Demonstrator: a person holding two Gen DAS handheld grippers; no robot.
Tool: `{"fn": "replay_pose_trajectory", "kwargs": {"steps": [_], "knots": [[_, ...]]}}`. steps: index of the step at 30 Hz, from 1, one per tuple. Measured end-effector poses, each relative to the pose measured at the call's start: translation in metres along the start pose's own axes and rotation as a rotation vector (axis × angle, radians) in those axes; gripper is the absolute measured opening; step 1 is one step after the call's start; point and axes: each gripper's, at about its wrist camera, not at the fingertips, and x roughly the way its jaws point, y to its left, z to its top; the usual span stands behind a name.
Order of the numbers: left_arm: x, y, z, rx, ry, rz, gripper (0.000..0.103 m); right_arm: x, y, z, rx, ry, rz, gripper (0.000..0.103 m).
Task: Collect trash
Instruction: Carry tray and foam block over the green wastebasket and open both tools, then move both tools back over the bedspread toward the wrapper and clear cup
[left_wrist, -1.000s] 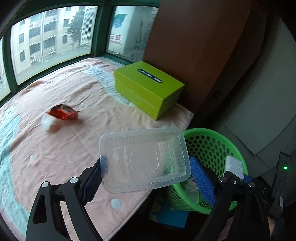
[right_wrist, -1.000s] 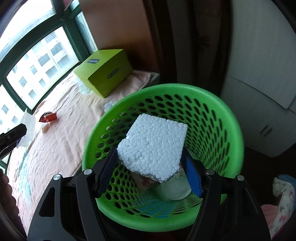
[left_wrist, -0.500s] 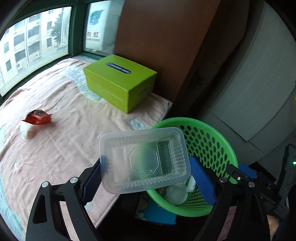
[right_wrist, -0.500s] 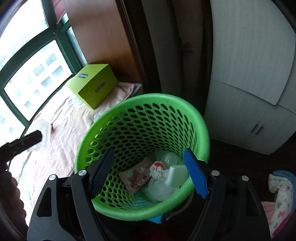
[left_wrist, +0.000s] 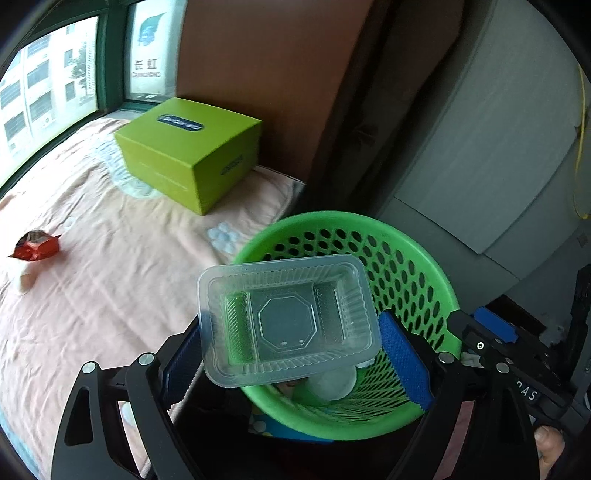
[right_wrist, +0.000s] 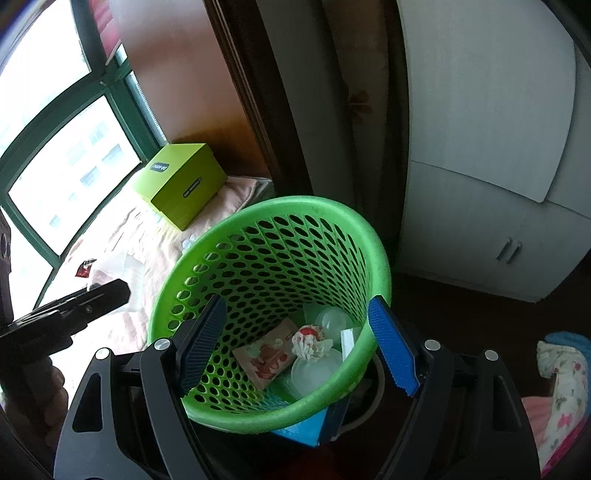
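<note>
My left gripper (left_wrist: 290, 343) is shut on a clear plastic tray (left_wrist: 288, 314), held by its sides between the blue pads. The tray hangs over the near left rim of the green perforated basket (left_wrist: 332, 218). My right gripper (right_wrist: 297, 302) stands open and empty above that basket (right_wrist: 295, 203). Inside lie a printed paper wrapper (right_wrist: 266, 354), a crumpled tissue (right_wrist: 306, 341), clear cups (right_wrist: 332, 319) and a white foam piece (right_wrist: 347, 341). A red snack wrapper (left_wrist: 35, 247) lies on the bed at far left, on a white scrap (left_wrist: 26, 280).
A lime-green box (left_wrist: 188, 147) sits on the pink bedspread (left_wrist: 110, 258) by the window. A grey cupboard (right_wrist: 480, 184) stands right of the basket, a dark wooden panel (left_wrist: 258, 74) behind it. A blue item (right_wrist: 306, 428) lies under the basket's near edge.
The right gripper let go of the white foam block, which fell into the basket, and then backed away. The left gripper carried the clear tray rightwards from over the bed to above the basket's rim.
</note>
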Motion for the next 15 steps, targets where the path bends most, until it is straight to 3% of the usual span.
{"fn": "replay_pose_trajectory", "kwargs": {"steps": [8, 15], "knots": [[0.01, -0.011, 0.0, 0.026, 0.021, -0.039, 0.092, -0.001, -0.005, 0.0, 0.013, -0.002, 0.003, 0.079], [-0.003, 0.007, -0.002, 0.0, 0.003, -0.003, 0.092, 0.0, 0.006, 0.0, -0.008, 0.003, 0.03, 0.079]]}}
